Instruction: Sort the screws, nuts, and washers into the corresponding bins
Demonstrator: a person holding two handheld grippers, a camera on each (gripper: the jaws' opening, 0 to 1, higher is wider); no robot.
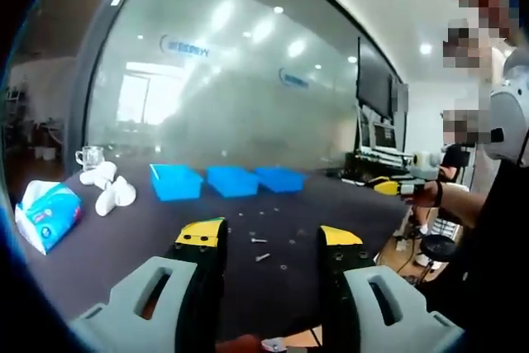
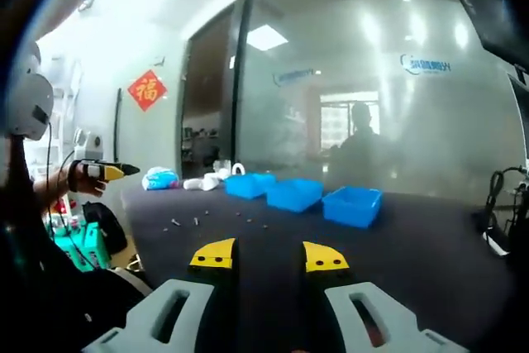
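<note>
On the dark table (image 1: pixel 124 245), three blue bins (image 1: pixel 232 179) stand in a row at the far side before a frosted glass wall (image 1: pixel 248 80), with small screws, nuts and washers (image 1: pixel 261 247) scattered loose on the near side of them (too small to tell apart). Left of the bins lie a tissue pack (image 1: pixel 47 214), some white pieces (image 1: pixel 107 188) and a clear mug (image 1: pixel 89 156). Both the left gripper (image 1: pixel 270 235) and the right gripper (image 2: pixel 268 256) hover above the near table edge with jaws wide apart and nothing between them.
</note>
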